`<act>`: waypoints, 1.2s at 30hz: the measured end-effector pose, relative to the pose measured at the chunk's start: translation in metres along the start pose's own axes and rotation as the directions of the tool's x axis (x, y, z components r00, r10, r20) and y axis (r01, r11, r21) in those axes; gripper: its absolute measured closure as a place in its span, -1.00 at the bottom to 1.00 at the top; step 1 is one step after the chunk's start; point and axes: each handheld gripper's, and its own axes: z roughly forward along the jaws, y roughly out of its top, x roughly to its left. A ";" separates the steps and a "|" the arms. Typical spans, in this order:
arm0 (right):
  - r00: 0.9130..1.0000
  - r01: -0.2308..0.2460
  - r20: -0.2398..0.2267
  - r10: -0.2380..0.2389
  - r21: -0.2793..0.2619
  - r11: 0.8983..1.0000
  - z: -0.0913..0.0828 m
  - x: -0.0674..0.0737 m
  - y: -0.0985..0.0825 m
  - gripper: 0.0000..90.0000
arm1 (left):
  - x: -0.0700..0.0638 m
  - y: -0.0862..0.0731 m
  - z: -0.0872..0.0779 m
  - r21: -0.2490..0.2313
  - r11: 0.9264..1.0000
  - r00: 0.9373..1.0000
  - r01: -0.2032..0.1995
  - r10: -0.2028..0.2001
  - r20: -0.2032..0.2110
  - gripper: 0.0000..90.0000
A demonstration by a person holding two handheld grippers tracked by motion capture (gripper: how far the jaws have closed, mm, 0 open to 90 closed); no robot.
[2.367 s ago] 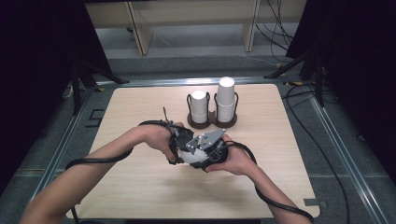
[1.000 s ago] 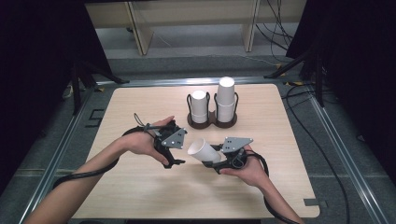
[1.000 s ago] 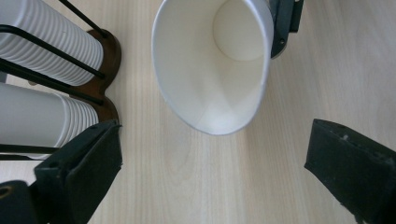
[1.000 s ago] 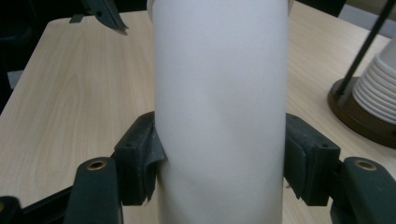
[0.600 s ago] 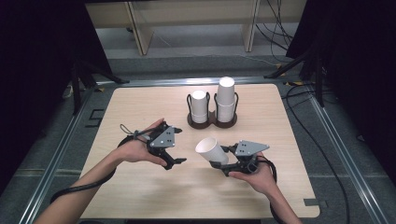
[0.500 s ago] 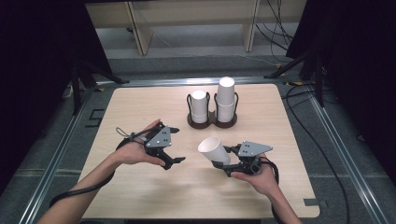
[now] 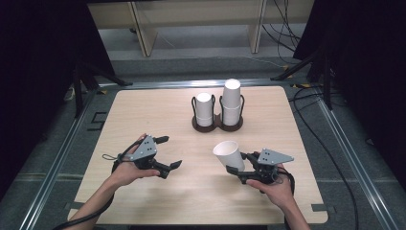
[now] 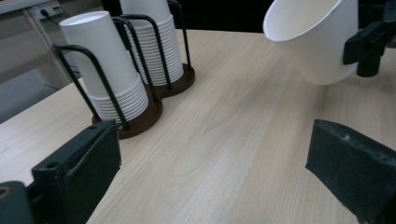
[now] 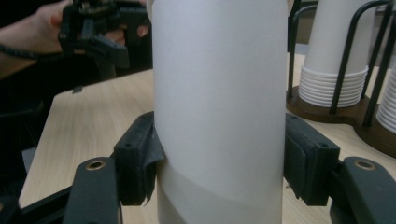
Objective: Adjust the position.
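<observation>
Left hand-held gripper sits low over the counter on the left, and its two black jaws are wide apart with nothing between them. Right hand-held gripper is on the right side, squeezed tight around a white paper cup. The cup is up off the counter and tipped, with its open mouth facing up and to the left.

Behind them, near the far edge, a dark cup holder has two stacks of white cups; the right stack is taller.

The counter is pale wood with round corners. Around it are a grey floor, black cables, dark curtains and a light wooden shelf at the back.

A moment ago the two hands were close together in the middle. Now they are well apart, and the cup has gone right with the right hand.

No writing can be read on the cups.
</observation>
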 end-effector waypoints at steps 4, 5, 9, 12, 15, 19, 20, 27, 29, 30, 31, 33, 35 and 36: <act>1.000 -0.011 0.017 0.012 -0.023 1.000 -0.007 -0.001 0.000 -0.20 | -0.003 -0.011 -0.001 -0.052 0.999 1.000 0.017 -0.018 -0.021 -0.94; 1.000 -0.026 0.011 0.026 -0.018 0.999 -0.010 -0.001 -0.001 -0.20 | -0.004 -0.014 -0.002 -0.059 0.998 0.999 0.032 -0.034 -0.031 -0.94; 0.999 -0.009 0.032 0.008 0.014 1.000 -0.014 -0.003 -0.002 -0.20 | -0.005 -0.021 -0.005 -0.058 0.997 0.998 0.043 -0.045 -0.048 -0.92; 0.999 -0.034 0.030 0.032 0.075 0.997 -0.015 -0.002 -0.003 -0.20 | -0.006 -0.024 -0.003 -0.052 0.998 0.998 0.045 -0.047 -0.045 -0.91; 0.999 -0.013 0.043 0.009 0.107 0.994 -0.014 -0.001 -0.004 -0.20 | -0.011 -0.024 0.001 -0.033 0.999 0.999 0.041 -0.042 -0.033 -0.89; 0.998 0.006 0.062 -0.015 0.153 0.988 -0.013 0.003 -0.003 -0.19 | -0.017 -0.022 0.007 -0.014 0.999 0.999 0.038 -0.038 -0.015 -0.87; 0.997 0.035 0.067 -0.046 0.146 0.989 -0.012 0.002 -0.003 -0.19 | -0.018 -0.021 0.009 -0.015 0.999 0.999 0.041 -0.041 -0.009 -0.85; 0.997 0.009 0.072 -0.014 0.071 0.997 -0.013 0.004 -0.003 -0.19 | -0.029 -0.016 0.023 -0.037 0.993 0.993 0.113 -0.111 0.042 -0.82; 0.997 0.034 0.073 -0.036 0.040 0.999 -0.012 0.005 -0.002 -0.19 | -0.033 -0.014 0.031 -0.047 0.986 0.985 0.158 -0.154 0.073 -0.79; 0.998 -0.002 0.063 0.000 0.027 1.000 -0.010 0.008 -0.003 -0.19 | -0.035 -0.012 0.034 -0.051 0.983 0.981 0.176 -0.171 0.087 -0.78; 0.998 0.007 0.060 -0.009 0.028 1.000 -0.010 0.009 -0.002 -0.19 | -0.037 -0.011 0.040 -0.067 0.978 0.975 0.199 -0.190 0.114 -0.77; 0.997 0.006 0.073 -0.007 0.017 1.000 -0.007 0.012 -0.002 -0.19 | -0.041 -0.004 0.047 -0.060 0.975 0.967 0.215 -0.204 0.150 -0.76; 0.998 0.020 0.056 -0.019 -0.016 1.000 -0.002 0.013 -0.002 -0.19 | -0.045 0.002 0.055 -0.068 0.972 0.959 0.226 -0.210 0.188 -0.76; 0.999 0.005 0.052 -0.005 -0.007 1.000 -0.001 0.015 -0.003 -0.19 | -0.046 0.004 0.058 -0.061 0.970 0.955 0.235 -0.218 0.202 -0.75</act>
